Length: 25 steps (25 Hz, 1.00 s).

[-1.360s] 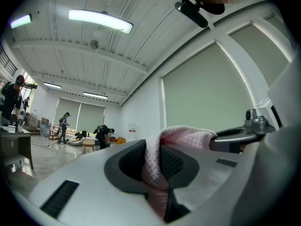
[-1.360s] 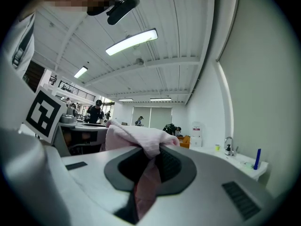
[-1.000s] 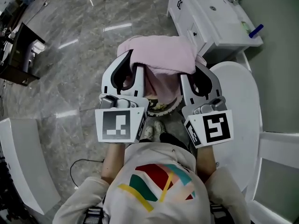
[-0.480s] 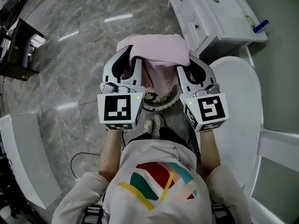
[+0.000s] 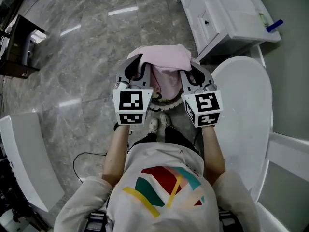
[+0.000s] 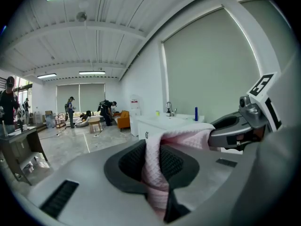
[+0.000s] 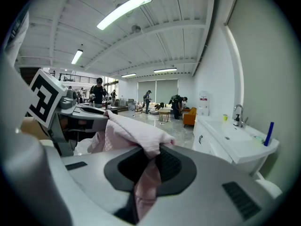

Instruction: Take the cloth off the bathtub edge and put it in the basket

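Observation:
The pink cloth [image 5: 164, 62] hangs bunched between my two grippers, over the grey floor in front of the person. My left gripper [image 5: 138, 69] is shut on the cloth's left end [image 6: 157, 173]. My right gripper [image 5: 194, 72] is shut on its right end [image 7: 143, 145]. Folds of cloth droop down between them. Just below the cloth, a round basket [image 5: 159, 106] shows only part of its rim and contents; the cloth and grippers hide the rest. The left gripper view shows the right gripper [image 6: 235, 133] close by, and the right gripper view shows the left gripper [image 7: 70, 117].
The white bathtub [image 5: 241, 115] lies to the right. A white vanity with a sink [image 5: 227, 13] stands at the top right. Dark furniture [image 5: 19, 47] is at the far left, a white panel [image 5: 24, 158] at the lower left. The person's shoes [image 5: 157, 124] are beside the basket.
Both grippers have gone down and drawn closer together with the cloth, which now hangs lower over the basket.

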Each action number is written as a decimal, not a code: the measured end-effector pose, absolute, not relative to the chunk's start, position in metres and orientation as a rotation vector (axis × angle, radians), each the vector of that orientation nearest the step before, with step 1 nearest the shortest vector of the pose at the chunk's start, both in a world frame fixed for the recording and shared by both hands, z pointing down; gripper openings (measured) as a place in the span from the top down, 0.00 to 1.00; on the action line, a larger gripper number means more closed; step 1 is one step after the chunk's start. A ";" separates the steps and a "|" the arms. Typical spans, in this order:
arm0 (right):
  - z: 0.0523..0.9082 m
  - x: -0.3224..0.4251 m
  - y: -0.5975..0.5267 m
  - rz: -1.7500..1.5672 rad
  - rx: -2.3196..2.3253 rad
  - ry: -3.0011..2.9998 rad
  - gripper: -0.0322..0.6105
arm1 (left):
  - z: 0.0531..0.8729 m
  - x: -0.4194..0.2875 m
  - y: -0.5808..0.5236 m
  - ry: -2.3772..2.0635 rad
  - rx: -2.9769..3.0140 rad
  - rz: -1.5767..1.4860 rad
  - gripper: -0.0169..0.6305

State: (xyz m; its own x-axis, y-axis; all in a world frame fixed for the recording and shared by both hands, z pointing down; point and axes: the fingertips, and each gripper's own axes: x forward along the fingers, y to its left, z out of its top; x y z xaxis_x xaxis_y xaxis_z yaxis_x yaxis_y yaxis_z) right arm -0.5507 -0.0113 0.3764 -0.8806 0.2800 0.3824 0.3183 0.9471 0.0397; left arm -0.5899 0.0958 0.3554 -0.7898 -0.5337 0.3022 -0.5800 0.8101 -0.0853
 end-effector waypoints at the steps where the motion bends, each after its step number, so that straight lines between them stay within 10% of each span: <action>1: 0.382 -0.552 -0.011 -0.148 -0.429 -2.709 0.87 | 0.362 -0.591 0.096 -2.720 0.857 0.257 0.87; 25: 0.477 -0.543 -0.025 -0.168 -0.341 -2.498 0.87 | 0.459 -0.578 0.087 -2.486 0.870 0.329 0.87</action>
